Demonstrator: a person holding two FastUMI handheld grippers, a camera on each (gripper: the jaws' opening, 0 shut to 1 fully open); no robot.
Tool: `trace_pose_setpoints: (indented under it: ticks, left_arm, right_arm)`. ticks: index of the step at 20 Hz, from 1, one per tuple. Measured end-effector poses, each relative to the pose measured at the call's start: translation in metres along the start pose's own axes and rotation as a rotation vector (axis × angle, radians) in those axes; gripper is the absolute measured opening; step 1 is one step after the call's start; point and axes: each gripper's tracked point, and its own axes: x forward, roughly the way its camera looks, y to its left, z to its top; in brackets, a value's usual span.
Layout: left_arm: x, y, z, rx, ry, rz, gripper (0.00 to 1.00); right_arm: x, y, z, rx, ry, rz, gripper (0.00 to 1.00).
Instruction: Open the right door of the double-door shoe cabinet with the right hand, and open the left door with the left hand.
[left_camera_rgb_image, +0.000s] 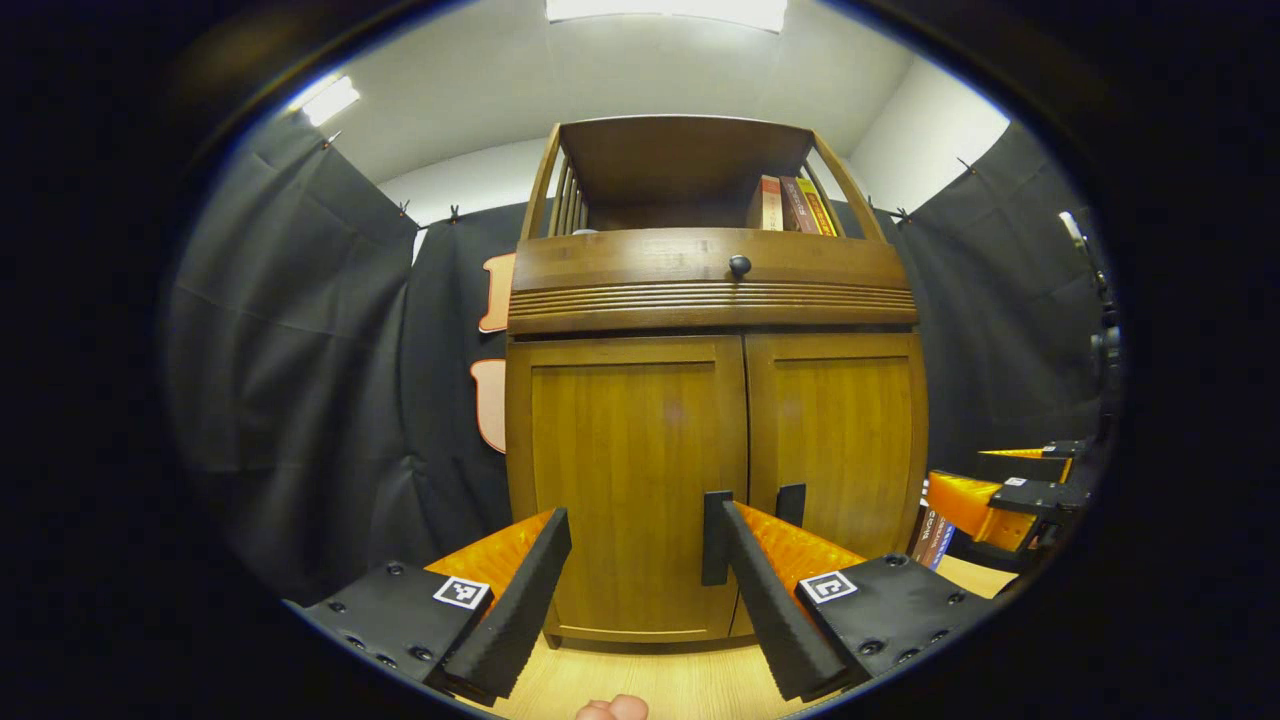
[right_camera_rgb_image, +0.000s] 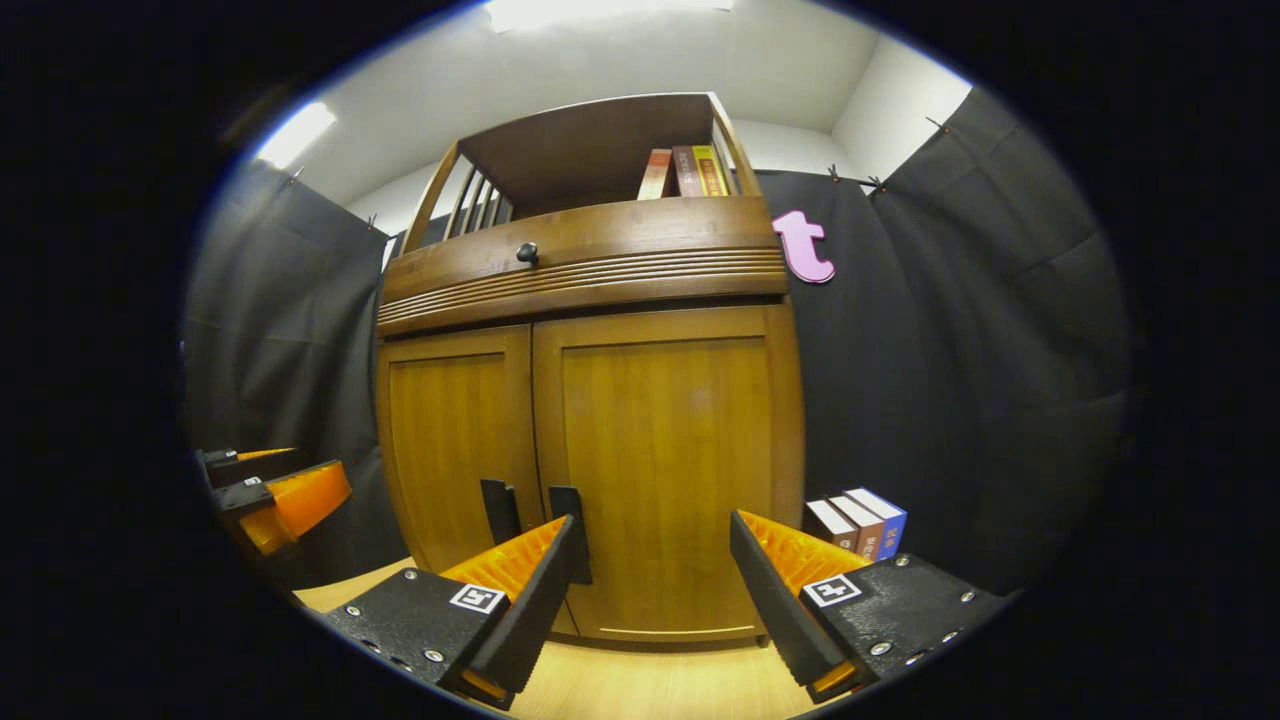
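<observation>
A brown wooden shoe cabinet stands in front of me with both doors closed. In the left gripper view its left door and right door meet at two dark handles, the left handle and the right handle. My left gripper is open, short of the left door, its right finger overlapping the left handle. In the right gripper view my right gripper is open before the right door, with the right handle by its left finger. The left door is beside it.
A drawer with a round knob and an open shelf with books top the cabinet. More books stand on the floor at its right. Black cloth walls enclose the booth. The wooden floor lies below.
</observation>
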Motion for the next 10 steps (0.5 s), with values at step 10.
trace_pose_setpoints:
  ticks: [10]
  left_arm:
    - [-0.02,0.039,0.01,0.034,-0.017,0.051,0.96]
  right_arm:
    - [0.109,0.059,-0.056,-0.081,0.046,0.038,0.93]
